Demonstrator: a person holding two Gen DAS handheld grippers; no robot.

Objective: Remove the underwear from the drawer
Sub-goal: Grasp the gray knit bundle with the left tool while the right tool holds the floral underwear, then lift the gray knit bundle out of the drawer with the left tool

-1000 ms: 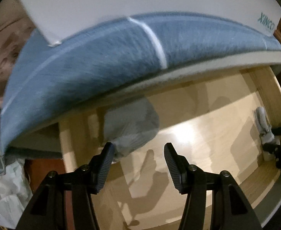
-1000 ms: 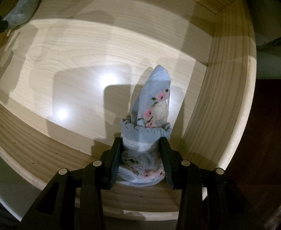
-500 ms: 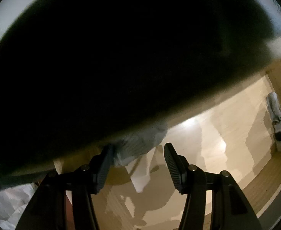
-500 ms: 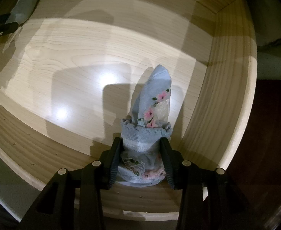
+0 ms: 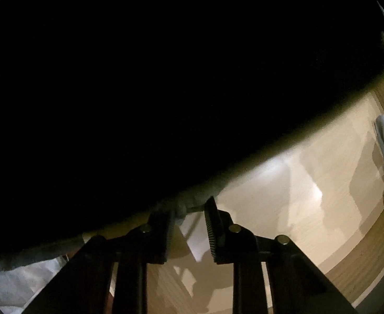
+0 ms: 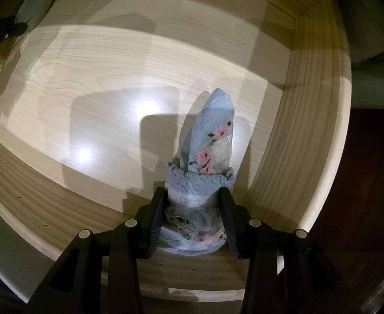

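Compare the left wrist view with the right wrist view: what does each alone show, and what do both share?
Left only: a dark shape blocking most of the picture, white crumpled material below it. Right only: pink flowers on the blue garment clamped by the right gripper. Both: the wooden drawer, that garment, and the grey cloth at the left gripper.

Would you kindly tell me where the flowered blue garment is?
In the right wrist view, the flowered blue garment is clamped in the right hand-held gripper, near the drawer's right wall.
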